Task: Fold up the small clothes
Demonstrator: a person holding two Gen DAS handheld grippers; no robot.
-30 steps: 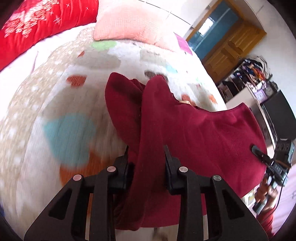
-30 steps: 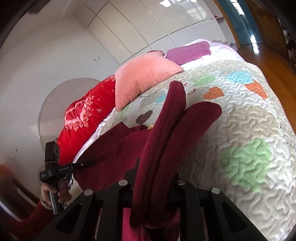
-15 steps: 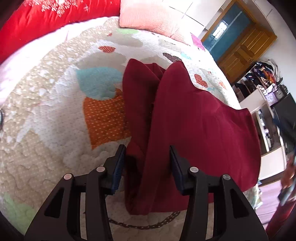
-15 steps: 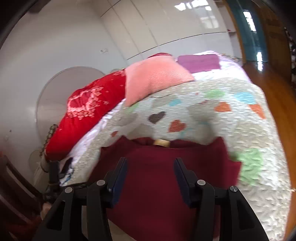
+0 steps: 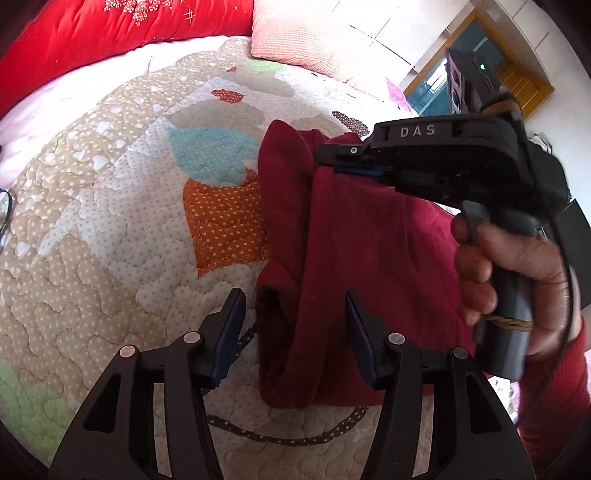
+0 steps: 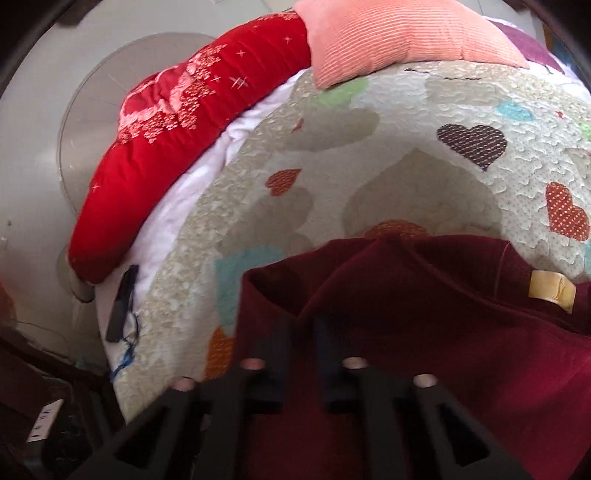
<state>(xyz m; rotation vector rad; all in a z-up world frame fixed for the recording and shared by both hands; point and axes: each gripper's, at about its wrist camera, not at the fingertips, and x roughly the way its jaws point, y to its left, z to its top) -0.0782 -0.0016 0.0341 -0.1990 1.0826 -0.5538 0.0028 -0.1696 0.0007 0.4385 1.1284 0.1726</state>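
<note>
In the left wrist view, the left gripper point(image 5: 293, 325) sits at the bottom centre with its jaws spread wide, the folded left edge of the dark red garment point(image 5: 354, 251) lying between the fingers without being pinched. The garment rests on the heart-patterned quilt point(image 5: 110, 221), right of centre. The right gripper point(image 5: 332, 157), held by a hand point(image 5: 517, 269), crosses the upper right and blocks the garment's far corner; its tips press onto the cloth, though whether they clamp it I cannot tell. A red duvet point(image 5: 110, 33) and a pink pillow point(image 5: 306, 37) line the top. Half a second ago the left jaws stood narrower around the fold and the right gripper was out of the picture. Bare quilt lies left of the garment. In the right wrist view, blurred, the right gripper point(image 6: 303, 343) hangs over the garment point(image 6: 443, 332) at lower centre, near its yellow label point(image 6: 552, 290); the quilt edge point(image 6: 147, 350) drops off at lower left.
</note>
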